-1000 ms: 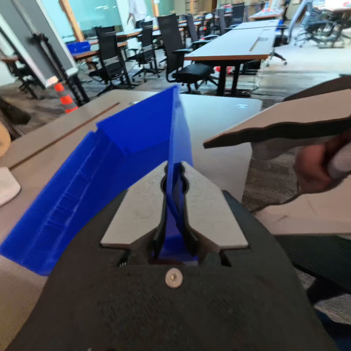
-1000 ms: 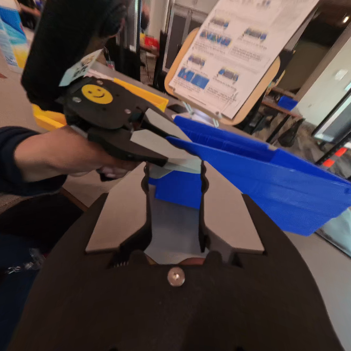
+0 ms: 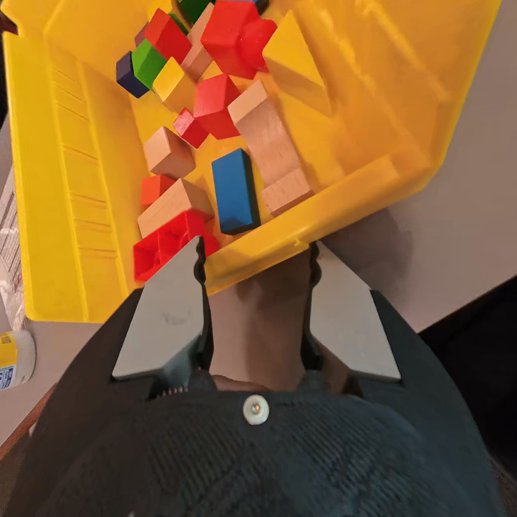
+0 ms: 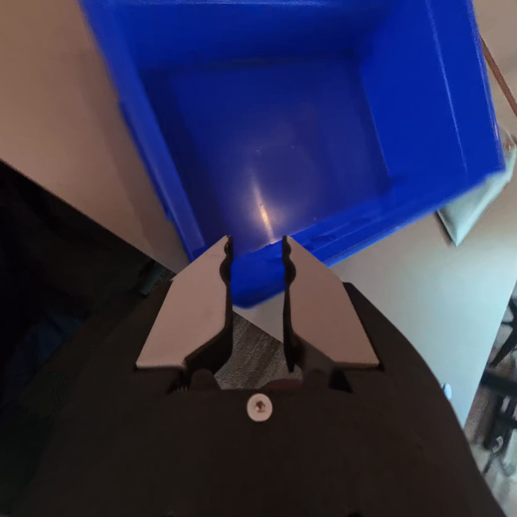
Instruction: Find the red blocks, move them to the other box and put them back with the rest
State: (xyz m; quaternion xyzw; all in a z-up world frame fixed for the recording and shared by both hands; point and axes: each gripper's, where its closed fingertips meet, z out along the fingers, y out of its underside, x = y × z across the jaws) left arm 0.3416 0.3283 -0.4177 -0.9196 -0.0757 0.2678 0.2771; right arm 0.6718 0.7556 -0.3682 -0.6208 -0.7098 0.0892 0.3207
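In the left wrist view, the left gripper is hanging over the near rim of the yellow box. Its jaws are standing wide open and are gripping nothing. The yellow box is sitting on the grey bench, and it is holding the pile of blocks. Red blocks are lying all through it. One red block is lying in the near corner of the yellow box, just by the left finger. A small red block and a bigger one are lying in the middle of the yellow box. More red blocks are lying at its far end. A blue block is lying flat by the near rim, between pale wooden blocks.

In the right wrist view, the right gripper is hanging over the near rim of the blue box. Its jaws are partly open and are gripping nothing. The blue box is sitting on the bench, and no blocks are showing inside it.
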